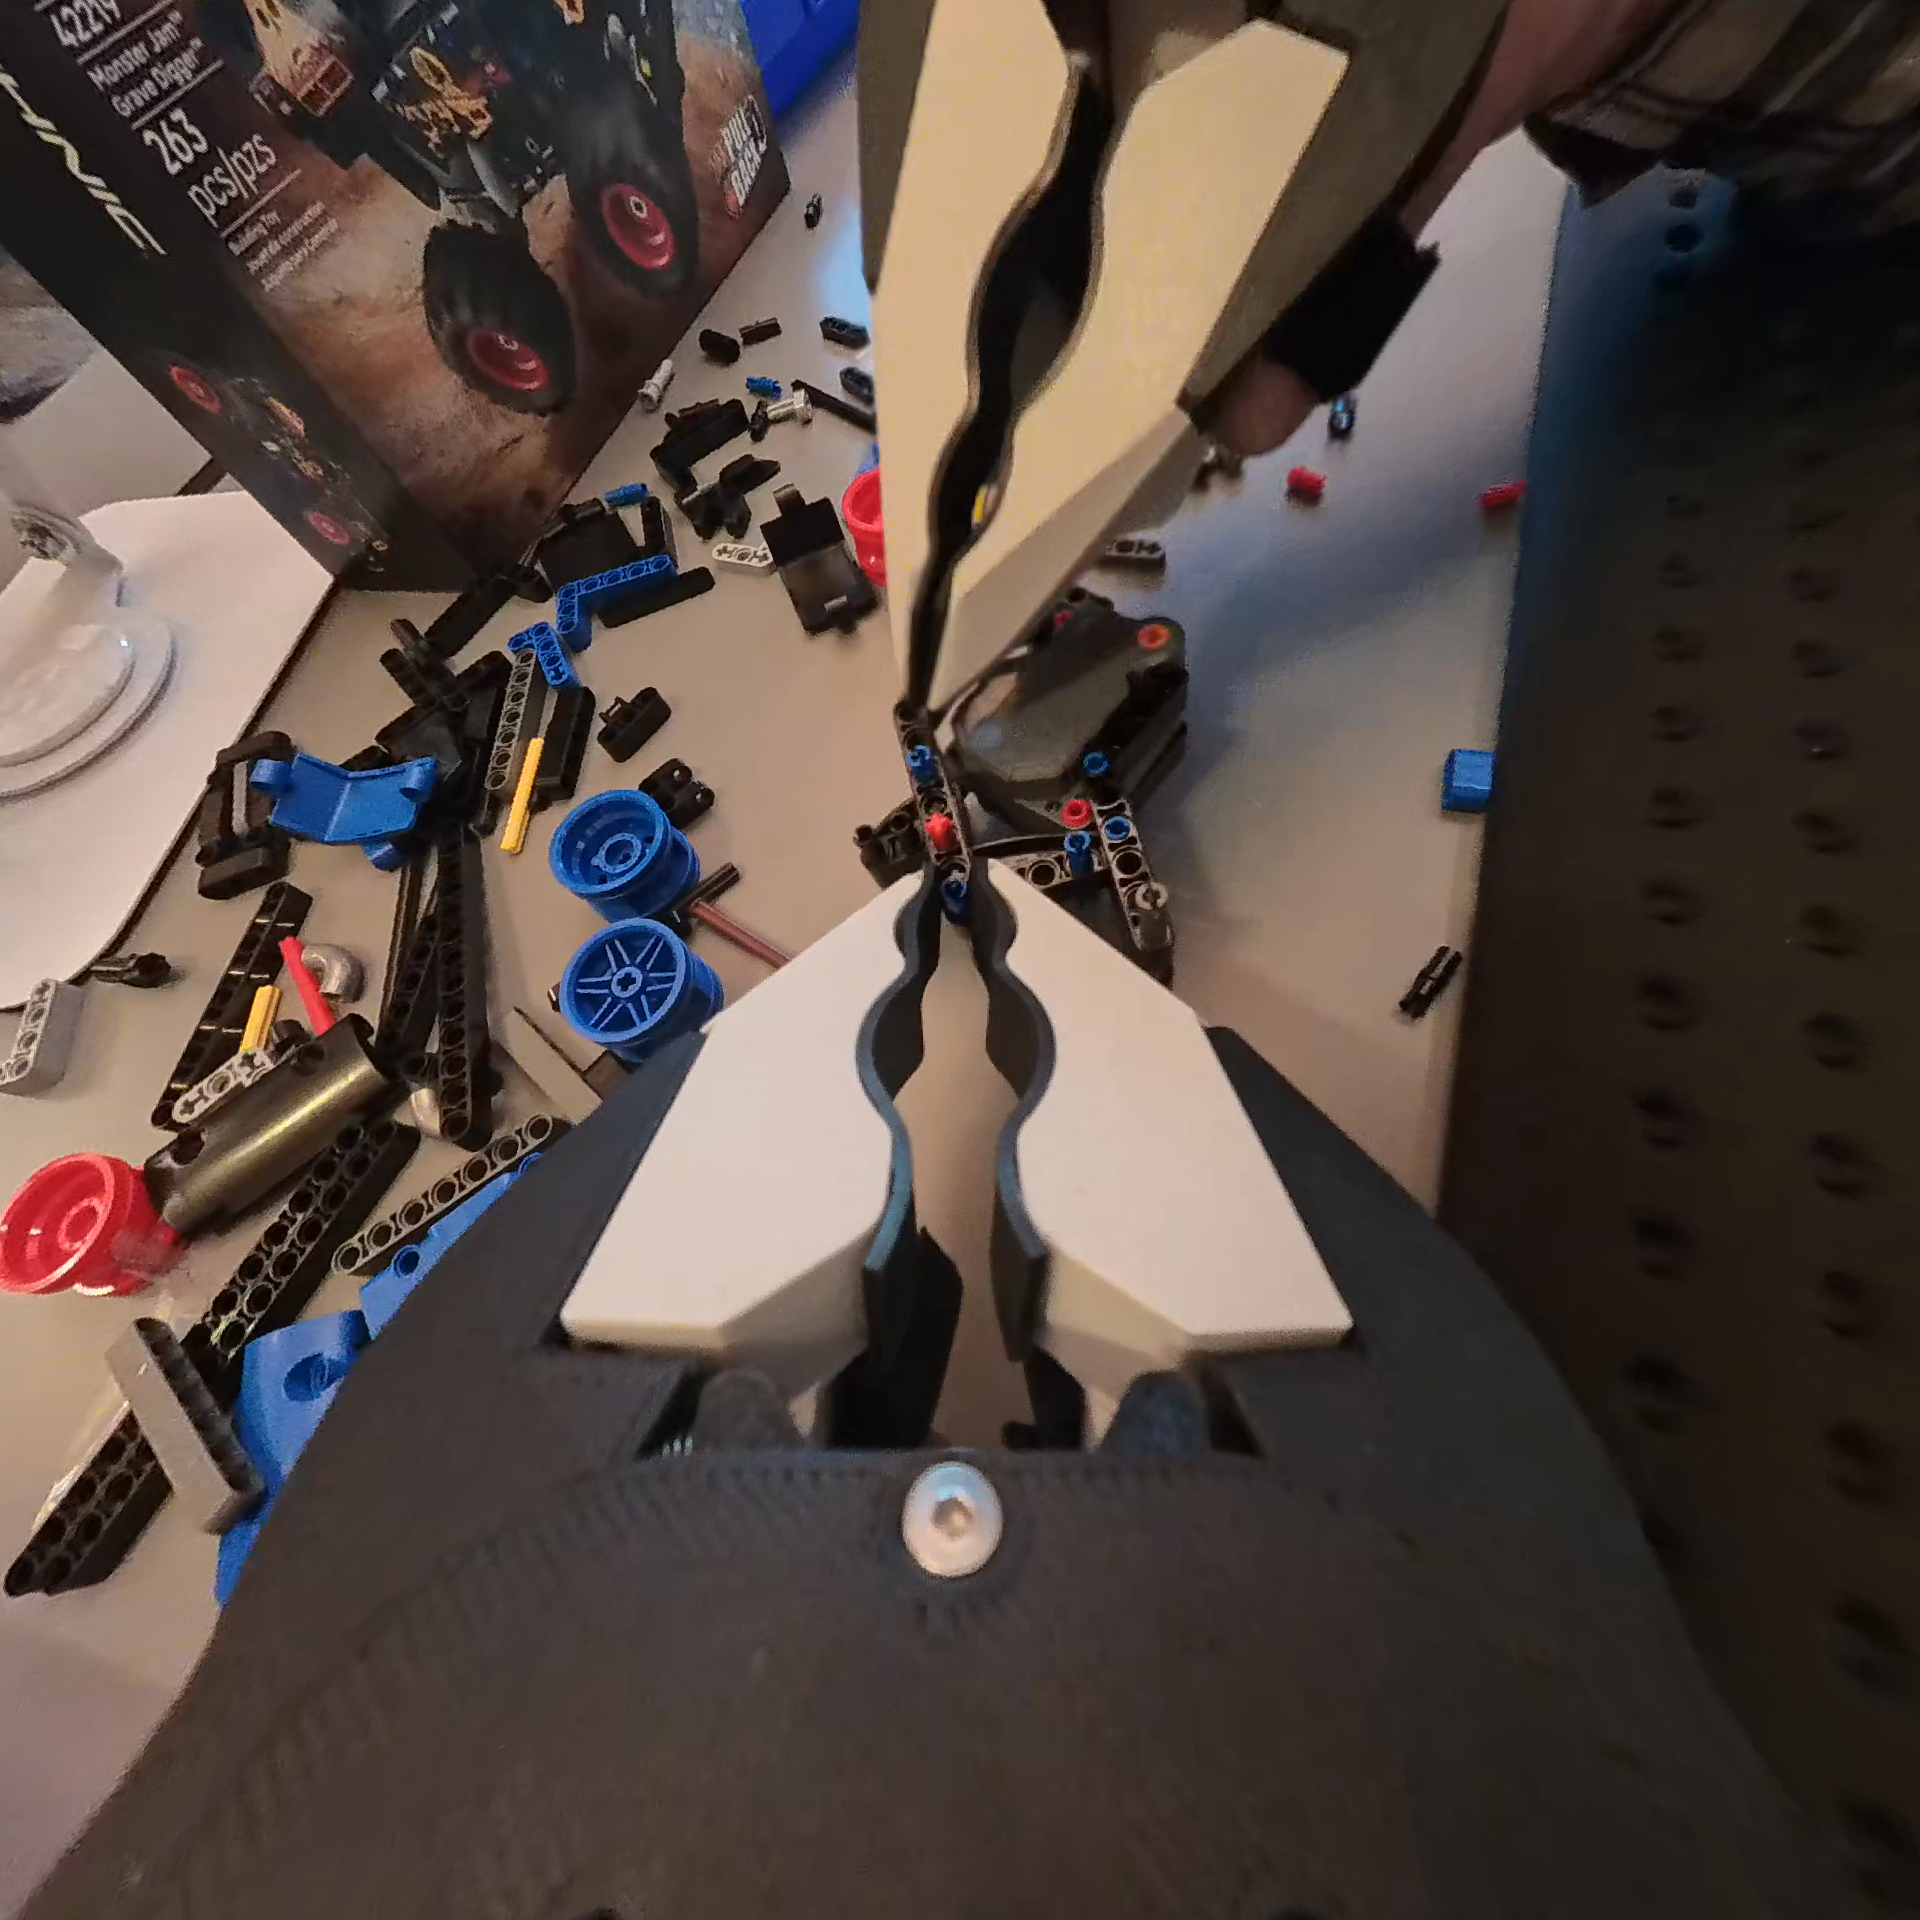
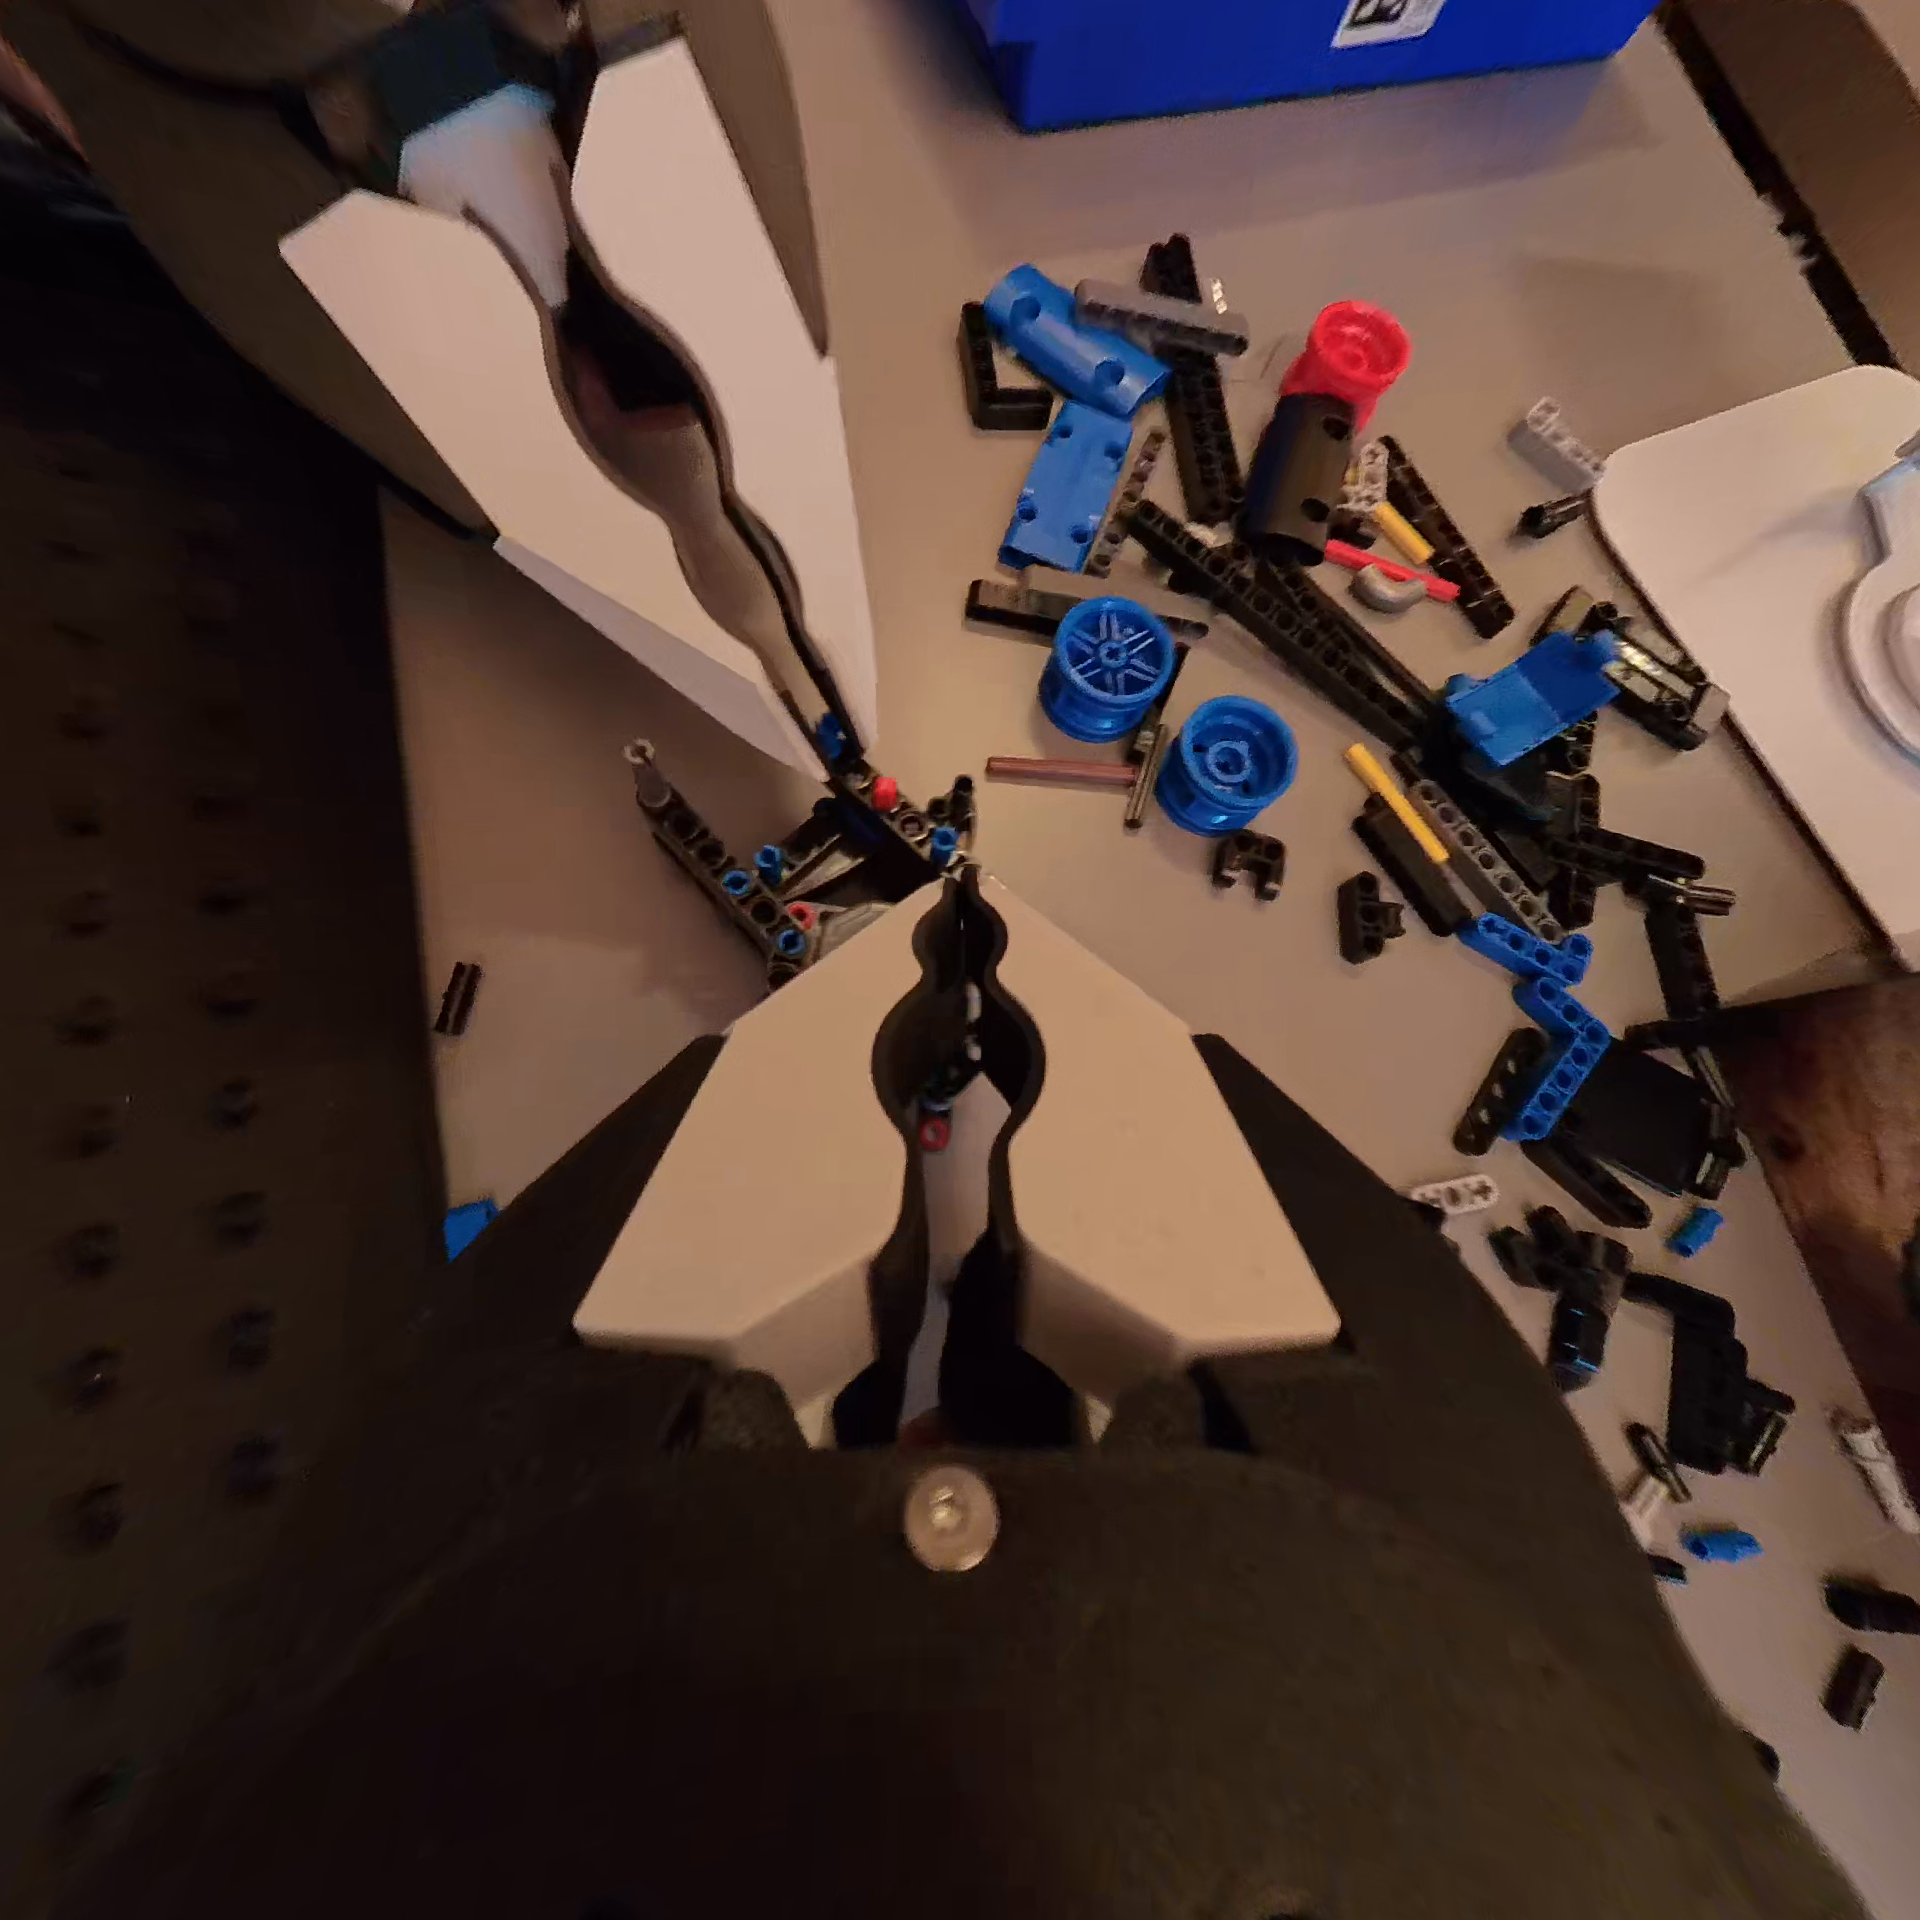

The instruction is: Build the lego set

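Observation:
A partly built lego assembly (image 1: 1060, 727), a dark motor block with black beams and blue and red pins, rests on the grey table (image 1: 1320, 644). My left gripper (image 1: 951, 896) is shut on the near end of its upright black beam (image 1: 935, 800). My right gripper (image 1: 918, 694) comes in from above and is shut on the far end of the same beam. In the right wrist view my right gripper (image 2: 962, 878) meets the assembly (image 2: 883, 821) tip to tip with my left gripper (image 2: 831, 750). The motor block is mostly hidden there.
Loose parts lie on the left: two blue wheels (image 1: 621, 852), a red wheel (image 1: 68, 1226), black beams and blue panels (image 1: 348, 795). The set's box (image 1: 395, 260) stands behind. A blue bin (image 2: 1299, 52), a white board (image 2: 1766, 623) and a dark perforated mat (image 1: 1714, 935) border the area. My left and right fingertips are right by each other. Both grippers' tips are roughly 20 cm from the red wheel (image 1: 68, 1226). It is also in sight in the right wrist view (image 2: 1350, 339).

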Available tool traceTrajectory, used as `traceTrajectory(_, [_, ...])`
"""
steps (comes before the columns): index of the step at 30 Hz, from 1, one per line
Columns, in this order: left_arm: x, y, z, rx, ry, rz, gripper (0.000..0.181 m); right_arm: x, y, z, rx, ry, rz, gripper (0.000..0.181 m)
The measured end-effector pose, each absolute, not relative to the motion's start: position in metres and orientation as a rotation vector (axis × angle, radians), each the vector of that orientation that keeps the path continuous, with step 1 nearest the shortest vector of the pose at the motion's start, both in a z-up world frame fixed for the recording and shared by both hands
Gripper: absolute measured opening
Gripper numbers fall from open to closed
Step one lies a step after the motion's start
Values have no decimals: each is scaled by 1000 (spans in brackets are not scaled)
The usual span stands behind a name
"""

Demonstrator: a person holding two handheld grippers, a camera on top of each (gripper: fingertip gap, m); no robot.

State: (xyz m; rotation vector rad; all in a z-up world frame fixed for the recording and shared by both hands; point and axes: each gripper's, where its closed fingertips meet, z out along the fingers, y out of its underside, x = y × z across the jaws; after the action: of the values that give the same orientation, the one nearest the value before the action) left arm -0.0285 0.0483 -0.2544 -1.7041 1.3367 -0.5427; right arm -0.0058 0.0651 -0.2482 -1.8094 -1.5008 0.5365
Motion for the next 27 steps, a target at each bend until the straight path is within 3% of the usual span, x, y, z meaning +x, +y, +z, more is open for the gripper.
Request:
traceTrajectory(24, [-25, 46, -252, -1691, 1316, -612, 4, -4, 69, -254, -1815, -1465, 550, 0])
traceTrajectory(25, [-28, 48, -251, -1702, 1301, -604, 13, -5, 70, -249, -1813, -1425, 581, 2])
traceTrajectory(26, [-29, 48, -250, -1710, 1290, -612, 23, -2, 73, -244, -1818, -1398, 597, 18])
traceTrajectory(27, [-30, 47, -250, -1721, 1290, -632, 26, 0, 73, -243, -1817, -1398, 600, 17])
